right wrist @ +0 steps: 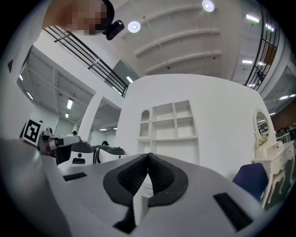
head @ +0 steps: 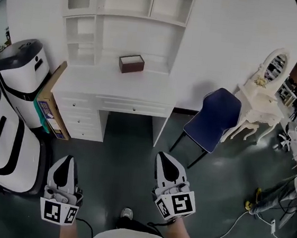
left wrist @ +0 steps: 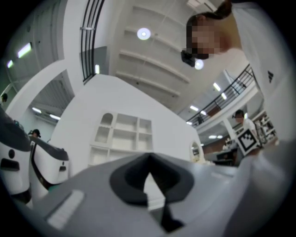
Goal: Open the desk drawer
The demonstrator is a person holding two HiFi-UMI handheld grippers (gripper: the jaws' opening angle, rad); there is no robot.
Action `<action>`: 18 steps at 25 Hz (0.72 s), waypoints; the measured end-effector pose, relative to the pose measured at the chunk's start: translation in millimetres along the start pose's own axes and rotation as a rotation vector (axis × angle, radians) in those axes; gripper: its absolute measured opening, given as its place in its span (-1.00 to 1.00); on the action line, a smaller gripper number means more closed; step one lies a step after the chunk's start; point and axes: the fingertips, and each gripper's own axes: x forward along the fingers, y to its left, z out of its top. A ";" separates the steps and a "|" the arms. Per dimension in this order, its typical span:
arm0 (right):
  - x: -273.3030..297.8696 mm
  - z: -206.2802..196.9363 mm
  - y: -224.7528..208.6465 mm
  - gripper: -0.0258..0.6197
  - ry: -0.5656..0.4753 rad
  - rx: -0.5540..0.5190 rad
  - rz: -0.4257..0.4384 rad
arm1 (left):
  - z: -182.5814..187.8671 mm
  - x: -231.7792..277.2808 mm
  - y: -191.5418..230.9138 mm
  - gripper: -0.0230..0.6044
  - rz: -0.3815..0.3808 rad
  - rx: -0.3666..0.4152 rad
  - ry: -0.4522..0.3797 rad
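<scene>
Two jaws pressed together on nothing mark the left gripper (head: 67,161), hovering over the dark floor (head: 122,161). Farther ahead, the desk drawer (head: 133,108) sits shut under the white desk (head: 157,87) top. The right gripper (head: 165,160), jaws likewise closed and empty, hovers near a blue chair (head: 212,120).

Was a dark grey floor (head: 125,161) under everything. Bore at the far side a white desk (head: 88,82), set against the wall, with open shelves (head: 123,35) rising from its top. Carried on that top a small brown box (head: 131,63), near the middle. Bore also a blue chair (head: 212,120) just right of the desk, a white dressing table (head: 254,104) farther right, two white machines (head: 21,69) at left, and loose cables (head: 235,227) at near right.
</scene>
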 end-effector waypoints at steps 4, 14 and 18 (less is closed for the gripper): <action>15.8 -11.8 -31.3 -0.92 0.020 0.004 -0.031 | -16.6 43.7 -10.9 -0.91 -0.054 -0.019 -0.007; 60.1 -46.0 -52.3 -0.92 0.072 0.054 -0.043 | -50.8 85.6 10.5 -0.91 -0.051 -0.045 0.057; 78.5 -57.4 -58.3 -0.92 0.087 0.054 -0.070 | -71.3 107.8 18.6 -0.91 -0.089 -0.062 0.079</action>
